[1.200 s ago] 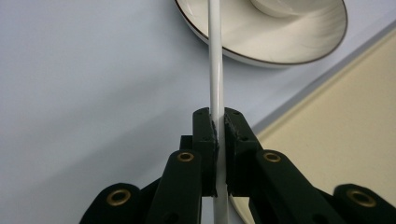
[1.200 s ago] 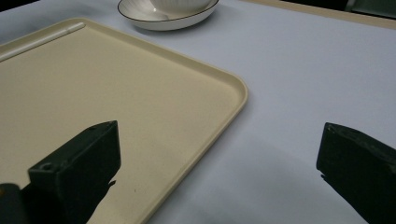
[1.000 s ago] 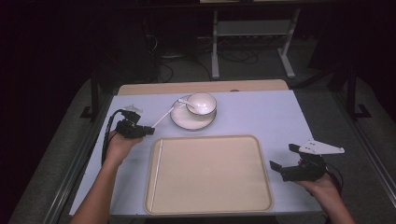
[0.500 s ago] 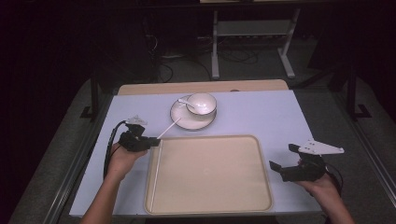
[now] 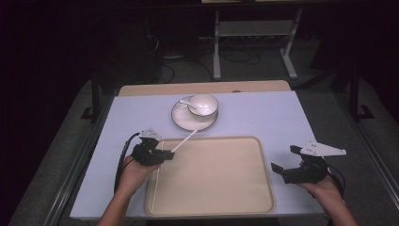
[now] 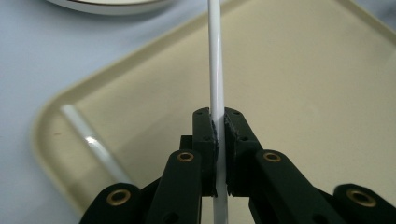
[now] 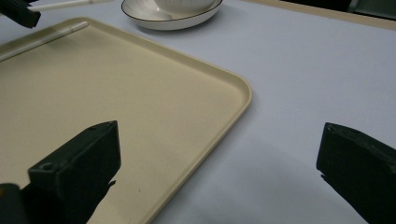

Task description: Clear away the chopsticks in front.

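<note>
The beige tray (image 5: pixel 221 179) lies on the pale surface (image 5: pixel 263 117) and serves as the landmark here. Over the tray's near-left corner, the left tongs (image 5: pixel 165 154) are clamped on a thin white chopstick (image 5: pixel 184 141); in the left gripper view the chopstick (image 6: pixel 215 70) runs straight up between the two pads, which press on it from both sides (the stick sits in the middle of the grip, with a short length showing below the pads). Its free end points away from the tray's far-left corner toward the plate (image 5: pixel 183 123).

A second white chopstick (image 5: pixel 157 176) lies inside the tray, along its left wall; the left gripper view shows it (image 6: pixel 95 147) resting on the tray floor just beside the rounded corner.

Beyond the tray's far edge stands the white plate with a dark rim, carrying a white bowl (image 5: pixel 203 104) and a white spoon (image 5: pixel 187 102) that leans against the bowl.

Off the tray's right edge, the right tongs (image 5: pixel 286 160) hang over the bare surface with their jaws wide apart, nothing between them; the right gripper view shows the tray's right corner (image 7: pixel 243 93) between the two black jaws.
</note>
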`<control>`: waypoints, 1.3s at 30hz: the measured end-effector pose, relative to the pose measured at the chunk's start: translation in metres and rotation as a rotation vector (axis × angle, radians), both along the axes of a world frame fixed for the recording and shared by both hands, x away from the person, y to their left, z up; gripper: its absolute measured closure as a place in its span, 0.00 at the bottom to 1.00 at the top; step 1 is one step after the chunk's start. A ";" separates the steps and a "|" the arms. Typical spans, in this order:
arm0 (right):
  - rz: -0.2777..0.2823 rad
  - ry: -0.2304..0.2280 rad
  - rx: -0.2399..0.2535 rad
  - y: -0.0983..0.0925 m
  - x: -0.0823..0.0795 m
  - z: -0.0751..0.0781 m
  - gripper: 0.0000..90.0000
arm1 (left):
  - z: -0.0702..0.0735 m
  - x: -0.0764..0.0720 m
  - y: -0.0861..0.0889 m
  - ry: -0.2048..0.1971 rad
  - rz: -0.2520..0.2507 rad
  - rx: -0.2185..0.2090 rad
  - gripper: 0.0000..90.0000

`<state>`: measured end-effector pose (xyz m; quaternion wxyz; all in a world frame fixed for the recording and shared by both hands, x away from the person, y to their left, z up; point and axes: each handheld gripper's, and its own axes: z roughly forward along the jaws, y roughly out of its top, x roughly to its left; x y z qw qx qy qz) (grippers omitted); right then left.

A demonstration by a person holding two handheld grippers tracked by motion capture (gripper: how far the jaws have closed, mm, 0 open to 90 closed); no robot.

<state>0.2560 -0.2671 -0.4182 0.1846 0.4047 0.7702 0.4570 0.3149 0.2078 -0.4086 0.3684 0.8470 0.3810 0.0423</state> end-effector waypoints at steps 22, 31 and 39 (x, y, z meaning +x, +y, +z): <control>0.005 0.003 -0.005 0.001 0.001 -0.001 0.00 | -0.032 0.008 -0.055 0.050 -0.114 0.058 0.93; 0.006 0.003 -0.005 0.001 0.001 -0.001 0.00 | -0.034 0.009 -0.057 0.037 -0.112 0.057 0.92; 0.005 0.002 -0.004 0.001 0.001 0.000 0.00 | -0.034 0.009 -0.058 0.039 -0.116 0.053 0.92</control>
